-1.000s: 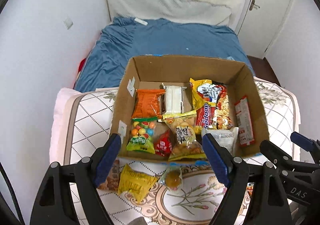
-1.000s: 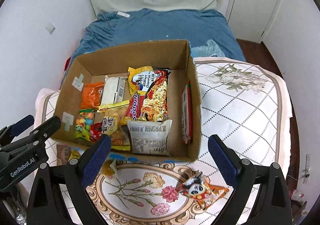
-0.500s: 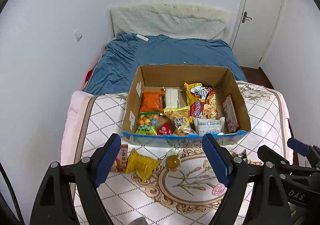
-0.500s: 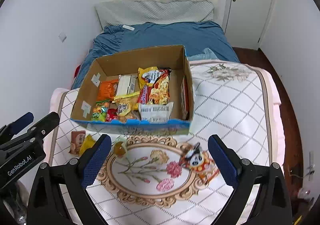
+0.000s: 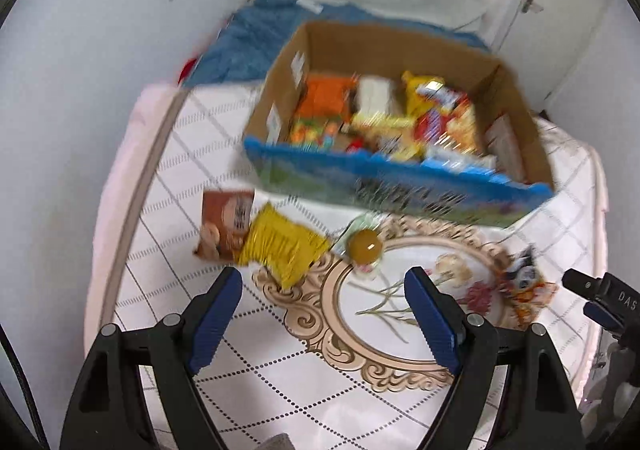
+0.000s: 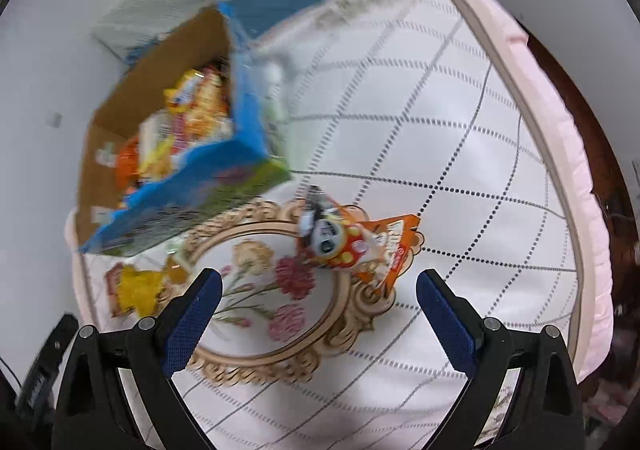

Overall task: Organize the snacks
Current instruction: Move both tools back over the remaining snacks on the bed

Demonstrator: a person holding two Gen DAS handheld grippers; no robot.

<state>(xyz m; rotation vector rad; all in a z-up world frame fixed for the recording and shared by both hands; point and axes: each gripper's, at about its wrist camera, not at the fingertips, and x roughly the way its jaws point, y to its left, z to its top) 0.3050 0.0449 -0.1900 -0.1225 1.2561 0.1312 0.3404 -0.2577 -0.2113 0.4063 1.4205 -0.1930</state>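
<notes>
1. On the quilted white cover [image 5: 192, 154] with its floral medallion stood the cardboard box [image 5: 400, 50], blue printed front wall toward the cameras; it served as the landmark for all entries below.
2. Inside the box lay mixed snack packets, blurred by motion: an orange pack [image 5: 326, 96] at the back left, a yellow-and-red noodle pack [image 5: 444, 106] toward the right. Further labels could not be read.
3. In front of the box's left corner, on the cover: a brown biscuit packet [image 5: 224, 218], touching and partly under a yellow packet [image 5: 280, 246].
4. Just right of the yellow packet, before the box's front wall: a clear-wrapped amber jelly cup [image 5: 365, 246].
5. In front of the box's right corner, apart from it: an orange panda-print packet [image 6: 352, 246], lying flat on the medallion's rim.
6. Left gripper [image 5: 323, 290]: jaws spread wide, holding nothing, above the cover nearer than the yellow packet and jelly cup.
7. Right gripper [image 6: 318, 290]: jaws spread wide, holding nothing, poised nearer than the panda-print packet.
8. Behind the box: a bed with a blue blanket [image 5: 256, 34].
</notes>
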